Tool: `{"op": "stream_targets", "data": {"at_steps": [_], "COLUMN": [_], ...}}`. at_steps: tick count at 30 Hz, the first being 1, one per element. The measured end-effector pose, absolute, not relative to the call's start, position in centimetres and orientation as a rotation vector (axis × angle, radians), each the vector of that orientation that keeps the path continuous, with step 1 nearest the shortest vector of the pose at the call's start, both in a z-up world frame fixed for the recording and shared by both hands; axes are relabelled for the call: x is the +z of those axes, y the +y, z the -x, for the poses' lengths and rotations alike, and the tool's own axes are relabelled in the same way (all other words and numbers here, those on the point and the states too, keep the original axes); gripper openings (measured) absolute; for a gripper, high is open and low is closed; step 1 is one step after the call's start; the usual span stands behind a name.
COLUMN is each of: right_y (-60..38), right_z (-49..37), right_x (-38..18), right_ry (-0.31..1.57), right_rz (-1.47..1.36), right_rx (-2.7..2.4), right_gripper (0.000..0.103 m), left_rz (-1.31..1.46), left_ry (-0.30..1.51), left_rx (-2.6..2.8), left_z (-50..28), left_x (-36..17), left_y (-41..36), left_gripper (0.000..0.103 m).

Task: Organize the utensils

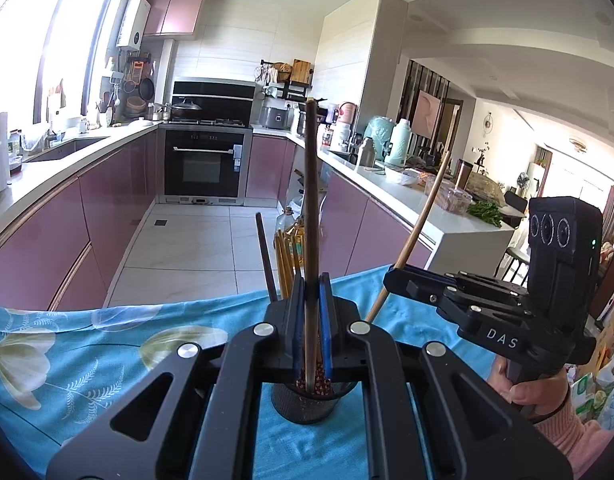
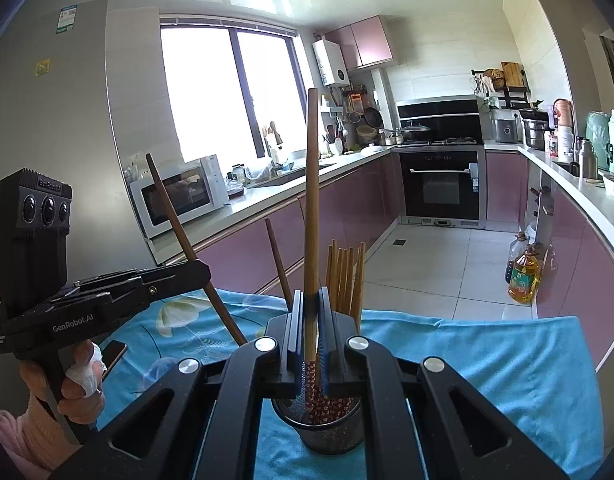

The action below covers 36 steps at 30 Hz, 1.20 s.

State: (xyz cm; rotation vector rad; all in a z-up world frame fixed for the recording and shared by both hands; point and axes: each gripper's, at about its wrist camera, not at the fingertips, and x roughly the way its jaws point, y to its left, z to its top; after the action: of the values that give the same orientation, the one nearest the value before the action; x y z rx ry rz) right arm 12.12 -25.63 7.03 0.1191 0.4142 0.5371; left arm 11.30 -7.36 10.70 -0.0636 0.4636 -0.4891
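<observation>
A black mesh utensil cup point(image 1: 303, 404) stands on the blue floral cloth. My left gripper point(image 1: 311, 304) is shut on a dark brown chopstick point(image 1: 311, 200), held upright with its patterned lower end in the cup's mouth. The right wrist view shows my right gripper point(image 2: 311, 312) shut on a light brown chopstick point(image 2: 311, 200), also upright over the cup point(image 2: 331, 428). Standing in the cup are a bundle of light chopsticks point(image 2: 345, 276) and one dark chopstick point(image 2: 279, 264). Each view shows the other gripper from the side: the right gripper point(image 1: 395, 276) and the left gripper point(image 2: 199, 276).
The blue cloth point(image 1: 67, 352) covers the table, whose far edge drops to the tiled kitchen floor. A phone point(image 2: 115, 350) lies on the cloth near the left hand. Oil bottles point(image 2: 523, 276) stand on the floor by the pink cabinets.
</observation>
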Motion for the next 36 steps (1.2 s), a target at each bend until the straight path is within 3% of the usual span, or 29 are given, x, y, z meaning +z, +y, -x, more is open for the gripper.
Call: {"op": "stream_targets", "data": {"at_steps": [36], "right_y": [-24.3], "right_z": [-14.3], "right_x": [3.4], "right_ry": [0.555], "right_rz": [-0.069], "right_rx": [0.528], "right_gripper": [0.006], "left_rz": [-0.034], "left_ry": [0.629], "left_rx": [-0.492], "left_z": [-13.8], "left_x": [8.1], "left_y": [-8.3], "left_gripper": [0.008]}}
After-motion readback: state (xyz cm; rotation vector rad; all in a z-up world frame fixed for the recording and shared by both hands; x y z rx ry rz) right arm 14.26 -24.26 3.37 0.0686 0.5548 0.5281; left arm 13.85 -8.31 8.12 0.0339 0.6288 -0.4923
